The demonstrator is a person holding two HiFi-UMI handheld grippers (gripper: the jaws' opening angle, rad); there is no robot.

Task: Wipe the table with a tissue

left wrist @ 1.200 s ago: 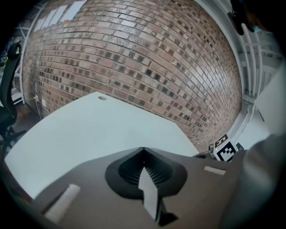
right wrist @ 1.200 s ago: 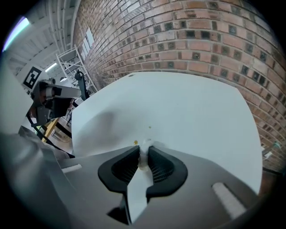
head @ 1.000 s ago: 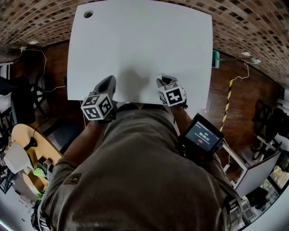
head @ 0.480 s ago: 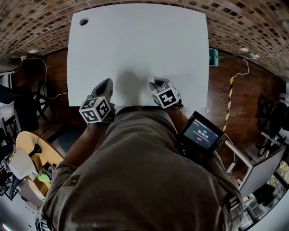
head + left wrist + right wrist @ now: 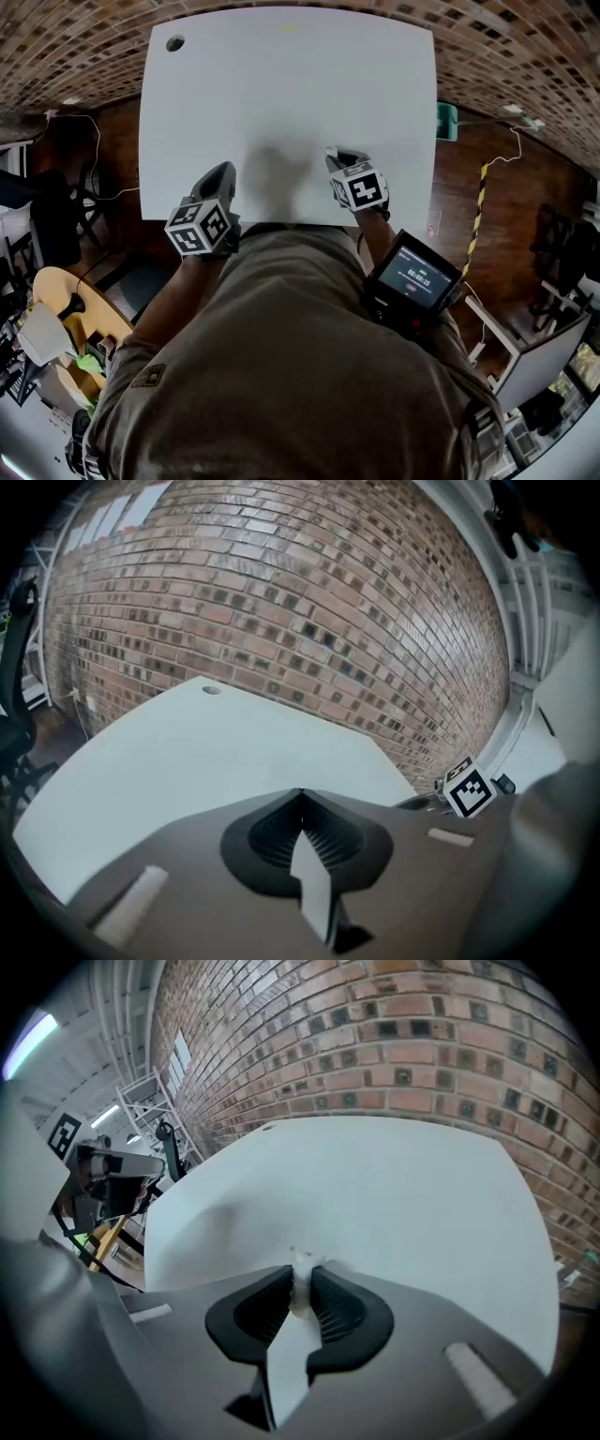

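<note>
The white table point(image 5: 281, 94) fills the upper head view. My right gripper point(image 5: 337, 156) is over its near edge, right of centre, shut on a small crumpled white tissue point(image 5: 302, 1277) that pokes out between the jaws just above the tabletop point(image 5: 375, 1194). In the head view the tissue point(image 5: 330, 150) is only a pale speck at the jaw tips. My left gripper point(image 5: 223, 173) hovers at the near edge to the left, its jaws shut with nothing between them point(image 5: 300, 797). Tabletop point(image 5: 187, 752) lies ahead of the left gripper, and the right gripper's marker cube point(image 5: 467, 791) shows at its right.
A round cable hole point(image 5: 174, 43) sits in the table's far left corner. A brick wall point(image 5: 281, 592) runs behind the table. A teal object point(image 5: 447, 122) hangs off the right edge. A screen device point(image 5: 412, 279) is strapped to the right forearm. Chairs point(image 5: 47, 206) stand at the left.
The right gripper, with the tissue, slid left and then back right and a little farther onto the table. The left gripper has hardly moved.
</note>
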